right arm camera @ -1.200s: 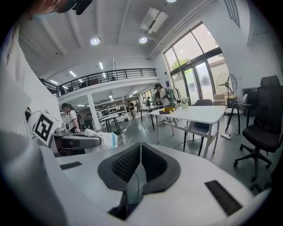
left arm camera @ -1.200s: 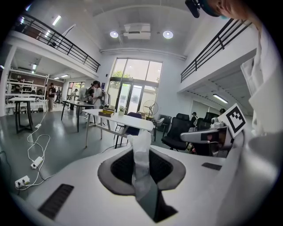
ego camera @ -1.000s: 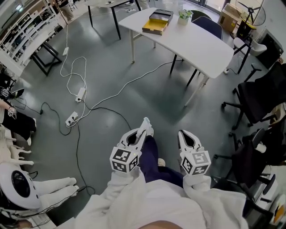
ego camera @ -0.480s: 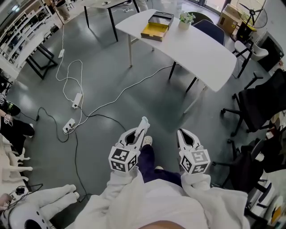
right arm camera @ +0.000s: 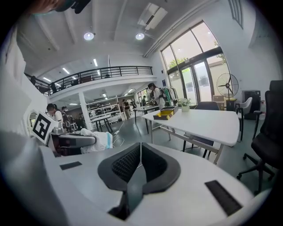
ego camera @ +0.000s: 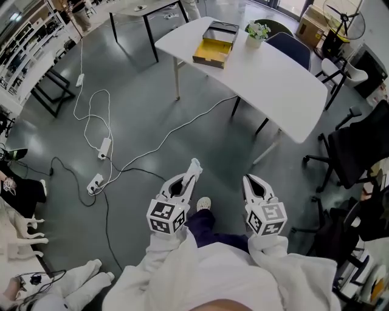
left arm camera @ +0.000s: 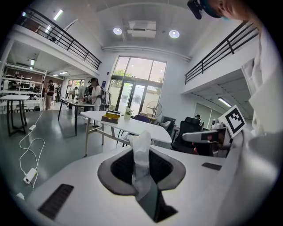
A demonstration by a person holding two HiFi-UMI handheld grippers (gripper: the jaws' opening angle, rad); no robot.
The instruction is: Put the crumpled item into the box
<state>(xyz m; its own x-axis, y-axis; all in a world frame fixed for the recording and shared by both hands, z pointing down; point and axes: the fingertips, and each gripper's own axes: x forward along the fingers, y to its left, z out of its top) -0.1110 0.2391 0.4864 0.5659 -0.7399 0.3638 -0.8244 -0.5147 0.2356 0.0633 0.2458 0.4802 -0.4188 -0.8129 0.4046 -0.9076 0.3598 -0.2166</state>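
My left gripper (ego camera: 193, 171) is shut on a crumpled white tissue (ego camera: 195, 164), which sticks up between the pads in the left gripper view as a white tissue (left arm camera: 141, 152). Beside it, my right gripper (ego camera: 250, 180) is shut with nothing in it, its jaws (right arm camera: 140, 155) pressed together. A yellow and black box (ego camera: 214, 44) lies open at the far end of a white table (ego camera: 267, 73), well ahead of both grippers. That box (left arm camera: 110, 116) is small and distant in the left gripper view, and the box (right arm camera: 164, 114) shows in the right gripper view too.
White cables and power strips (ego camera: 104, 147) trail over the grey floor at left. A potted plant (ego camera: 256, 31) stands by the box. Black office chairs (ego camera: 355, 146) crowd the right side. Dark tables (ego camera: 143, 9) and people stand at the back.
The floor, table and box have slid down and nearer in the head view as I walk forward. Both grippers keep their places and stay shut, tissue still in the left.
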